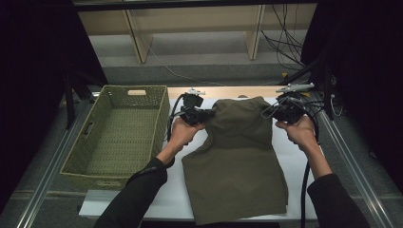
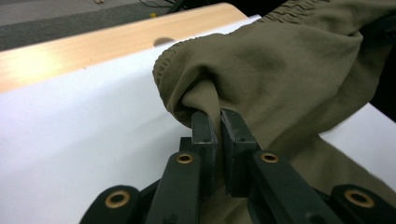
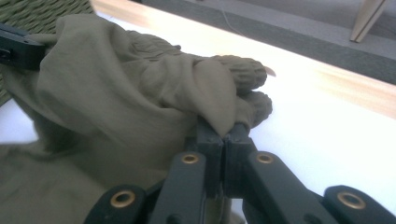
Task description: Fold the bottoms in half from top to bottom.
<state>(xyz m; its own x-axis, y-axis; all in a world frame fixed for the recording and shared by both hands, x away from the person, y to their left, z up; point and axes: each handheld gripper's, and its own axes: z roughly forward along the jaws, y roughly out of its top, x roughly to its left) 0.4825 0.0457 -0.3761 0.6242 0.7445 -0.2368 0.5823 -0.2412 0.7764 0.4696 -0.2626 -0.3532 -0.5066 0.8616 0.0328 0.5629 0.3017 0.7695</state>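
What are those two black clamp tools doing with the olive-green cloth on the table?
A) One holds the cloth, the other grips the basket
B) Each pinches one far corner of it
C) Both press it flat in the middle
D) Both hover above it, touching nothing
B: the left gripper and the right gripper each have their jaws closed on a bunched bit of the olive-green cloth, at its two far corners.

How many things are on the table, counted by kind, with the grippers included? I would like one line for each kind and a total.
Olive-green garment, pinched at its gathered far edge by both grippers: 1
Woven basket, to the left of the garment: 1
Hand-held grippers, left gripper and right gripper: 2
Total: 4
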